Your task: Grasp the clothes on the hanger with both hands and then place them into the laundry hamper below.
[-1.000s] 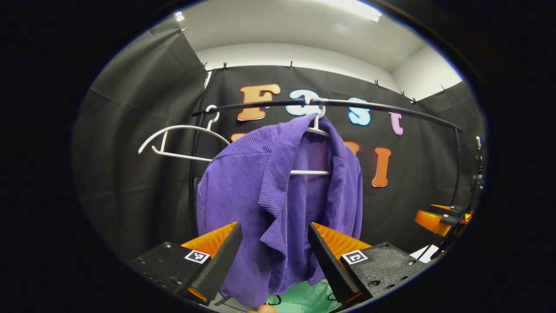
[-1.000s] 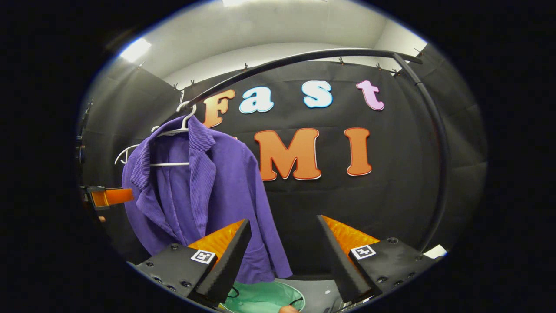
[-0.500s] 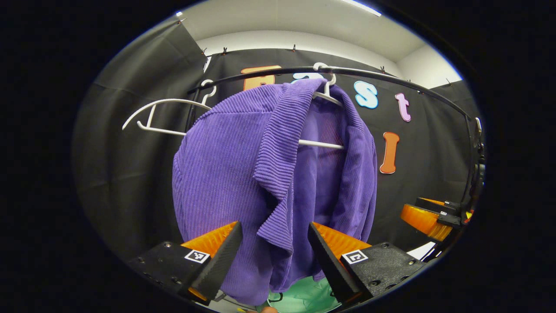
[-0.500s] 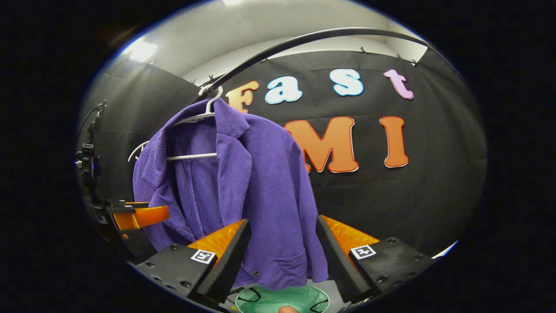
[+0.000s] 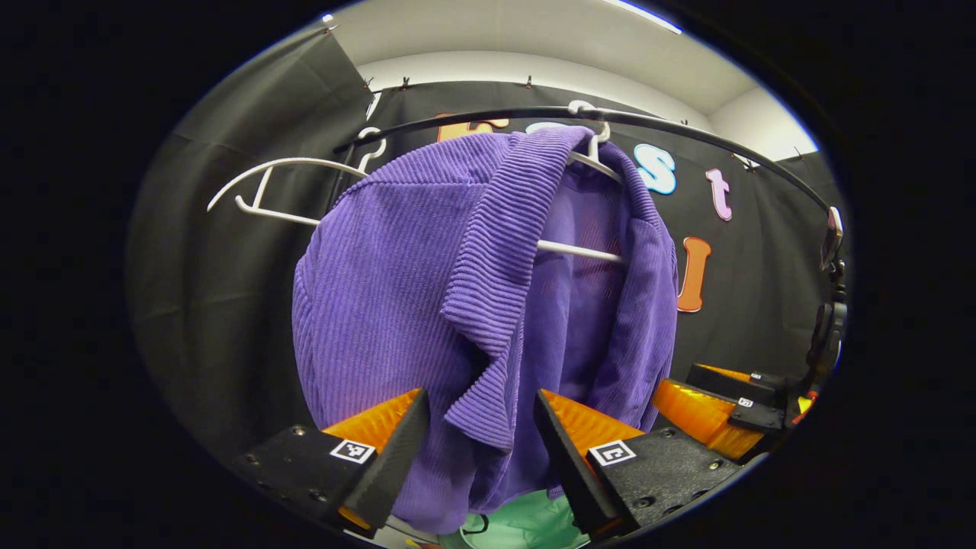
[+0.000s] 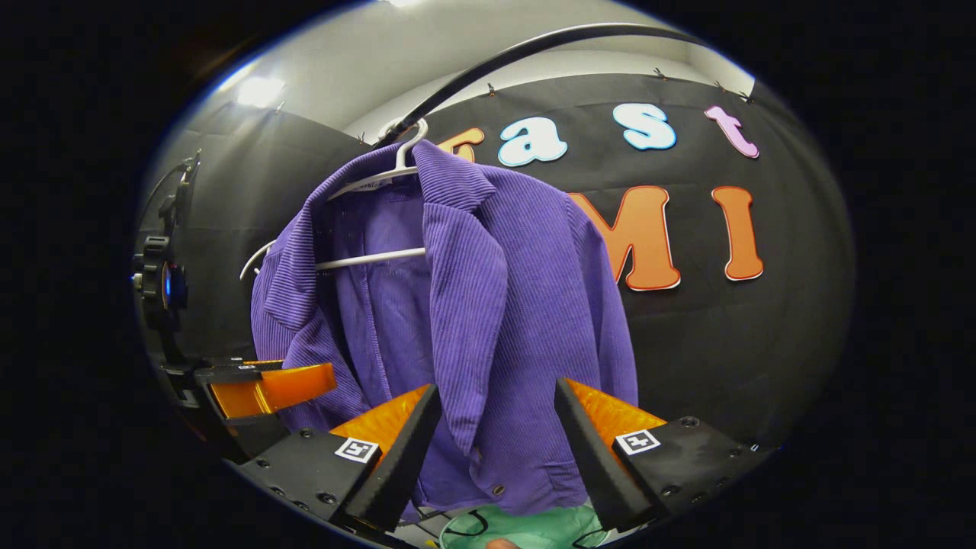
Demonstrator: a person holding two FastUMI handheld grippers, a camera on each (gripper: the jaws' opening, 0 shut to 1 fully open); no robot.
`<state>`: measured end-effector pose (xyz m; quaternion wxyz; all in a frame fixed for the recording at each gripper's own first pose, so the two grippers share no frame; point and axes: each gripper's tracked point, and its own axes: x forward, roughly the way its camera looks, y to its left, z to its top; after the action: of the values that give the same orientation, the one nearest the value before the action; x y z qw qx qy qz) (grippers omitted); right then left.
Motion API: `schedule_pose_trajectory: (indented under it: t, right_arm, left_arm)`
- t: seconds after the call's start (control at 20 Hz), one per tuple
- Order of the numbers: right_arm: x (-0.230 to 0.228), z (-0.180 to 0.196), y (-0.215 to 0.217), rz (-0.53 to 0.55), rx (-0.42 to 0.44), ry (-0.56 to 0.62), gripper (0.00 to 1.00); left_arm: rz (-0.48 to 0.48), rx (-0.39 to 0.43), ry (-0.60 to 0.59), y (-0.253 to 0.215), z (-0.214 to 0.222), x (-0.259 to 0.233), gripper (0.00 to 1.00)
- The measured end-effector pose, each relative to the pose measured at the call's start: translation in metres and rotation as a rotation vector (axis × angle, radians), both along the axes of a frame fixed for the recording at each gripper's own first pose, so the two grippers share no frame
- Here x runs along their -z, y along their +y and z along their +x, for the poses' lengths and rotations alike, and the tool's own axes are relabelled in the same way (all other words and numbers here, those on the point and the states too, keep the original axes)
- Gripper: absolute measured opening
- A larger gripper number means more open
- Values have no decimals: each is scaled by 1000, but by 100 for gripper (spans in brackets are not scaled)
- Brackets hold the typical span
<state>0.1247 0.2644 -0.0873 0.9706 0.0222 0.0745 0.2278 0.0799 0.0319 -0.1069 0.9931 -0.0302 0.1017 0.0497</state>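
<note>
A purple ribbed jacket hangs on a white hanger from a black curved rail. My left gripper is open, its fingers either side of the jacket's left lapel, apart from the cloth. My right gripper is open in front of the jacket's other front panel. Each gripper shows at the edge of the other's view: the right gripper and the left gripper. The green hamper lies below the jacket's hem.
A second, bare white hanger hangs on the rail to the left of the jacket. Black cloth walls close in the back and sides. The rail's right post stands near the right gripper.
Both grippers have moved closer to the jacket, which now looms larger between their fingers. Both stay open. The jacket still hangs on its hanger.
</note>
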Motion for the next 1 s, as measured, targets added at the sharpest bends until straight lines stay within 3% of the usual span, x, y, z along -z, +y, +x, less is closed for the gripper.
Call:
schedule_pose_trajectory:
  t: [0.2, 0.25, 0.3, 0.35, 0.4, 0.5, 0.55, 0.6, 0.65, 0.7, 0.75, 0.9, 0.95, 1.0]
  right_arm:
    - [-2, 14, 14, 29, -18, 7, 94]
    - [-2, 18, 18, 28, -20, 8, 100]
    - [-4, 19, 20, 24, -22, 7, 98]
    - [-4, 21, 23, 17, -23, 3, 100]
    - [-4, 22, 25, 10, -23, -5, 98]
    - [-4, 23, 34, 9, -42, -11, 85]
    - [-3, 25, 36, 7, -46, -8, 78]
    - [-3, 26, 39, 11, -52, -5, 75]
    - [-3, 27, 41, 13, -56, -2, 74]
    - [-4, 29, 42, 21, -55, -4, 74]
    - [-6, 32, 41, 29, -45, -7, 60]
    - [-11, 32, 37, 56, -47, -3, 19]
    - [-11, 31, 35, 53, -46, -1, 19]
    - [-13, 32, 32, 47, -40, -6, 19]
  left_arm:
    - [7, 7, -2, 0, 8, 2, 84]
    - [8, 13, -1, -1, 10, 2, 84]
    - [8, 18, 1, -2, 10, 2, 79]
    - [8, 21, 1, -1, 11, 1, 83]
    - [7, 20, -3, -1, 11, 1, 79]
    - [4, 29, -7, -2, 12, 0, 64]
    - [5, 35, -7, -3, 12, 0, 68]
    - [8, 53, -10, -6, 11, -1, 58]
    - [11, 79, -16, -11, 12, -2, 61]
    - [14, 98, -25, -12, 13, -5, 51]
    - [16, 111, -37, -14, 13, -8, 57]
    - [43, 84, -47, -6, 9, -12, 43]
    - [41, 79, -46, -5, 8, -12, 39]
    - [37, 79, -47, -5, 7, -12, 23]
